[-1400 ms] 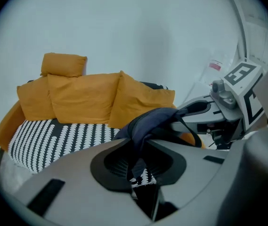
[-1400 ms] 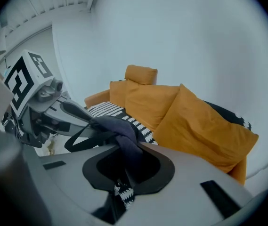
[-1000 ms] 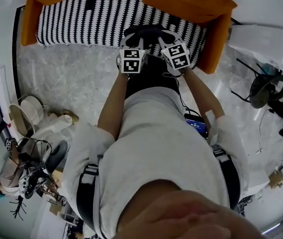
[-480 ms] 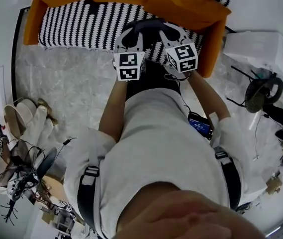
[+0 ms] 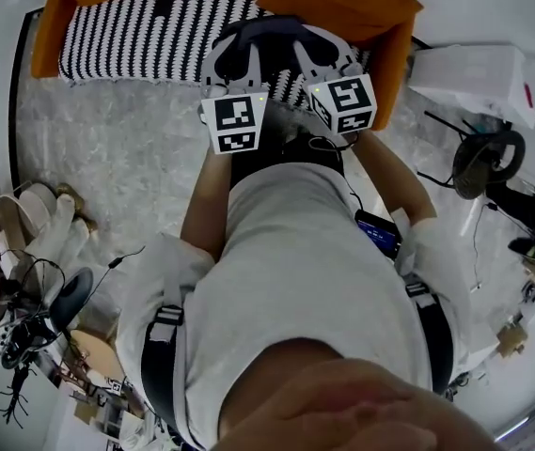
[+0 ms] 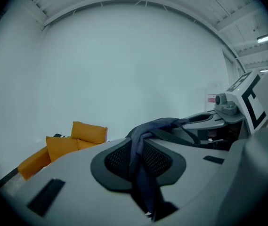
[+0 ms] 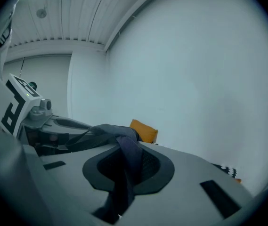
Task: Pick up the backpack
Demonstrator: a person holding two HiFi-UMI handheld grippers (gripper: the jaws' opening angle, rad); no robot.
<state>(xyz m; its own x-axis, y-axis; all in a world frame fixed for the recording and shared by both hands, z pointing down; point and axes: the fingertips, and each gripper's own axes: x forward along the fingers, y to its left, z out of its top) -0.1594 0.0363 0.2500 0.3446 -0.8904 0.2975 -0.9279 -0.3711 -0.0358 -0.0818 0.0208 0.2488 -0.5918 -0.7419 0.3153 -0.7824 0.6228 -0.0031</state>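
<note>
Left tongs [image 6: 141,171] are clenched on a dark blue strap [image 6: 138,145], which drapes over the mesh pad and runs off toward my other tool. Seen from my head, the black backpack [image 5: 281,148] hangs in the middle, between my forearms and below both tongs, just beyond my pale shirt. It appears to be clear of the pale floor [image 5: 107,148], though its underside is hidden from me. Right tongs [image 7: 122,178] are clenched the same way on dark blue webbing. I cannot tell whether that is the same strap or a second one.

Progress, as I judge it: the grasp is made on both sides and the lift looks done or nearly done, because both gripper views look out level at a bare wall. What may remain is only to hold the load steady.

Counts: two tongs, each carrying one marker cube [image 5: 239,125]; one backpack; and beyond them one orange sofa [image 5: 394,64] covered by one black-and-white striped throw [image 5: 145,36].
</note>
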